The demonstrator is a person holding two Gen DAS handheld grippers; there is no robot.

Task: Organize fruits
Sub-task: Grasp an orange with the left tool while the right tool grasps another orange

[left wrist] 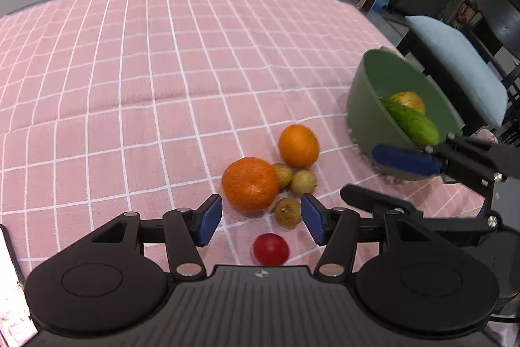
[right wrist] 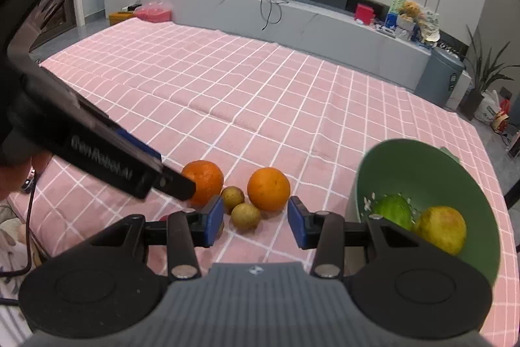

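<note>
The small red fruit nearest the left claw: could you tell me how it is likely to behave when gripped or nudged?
The red fruit looks round and smooth, so a nudge would probably send it rolling across the flat pink cloth. Its glossy skin may slip between the pads. It seems small and likely light, perhaps soft, so a gentle squeeze seems wise.

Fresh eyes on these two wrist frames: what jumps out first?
Two oranges sit mid-cloth on the pink checked tablecloth, with three small brownish fruits huddled beside them. At the right, a green bowl holds a green fruit and a yellowish one. A small red fruit lies nearest the left hand-held gripper.
</note>
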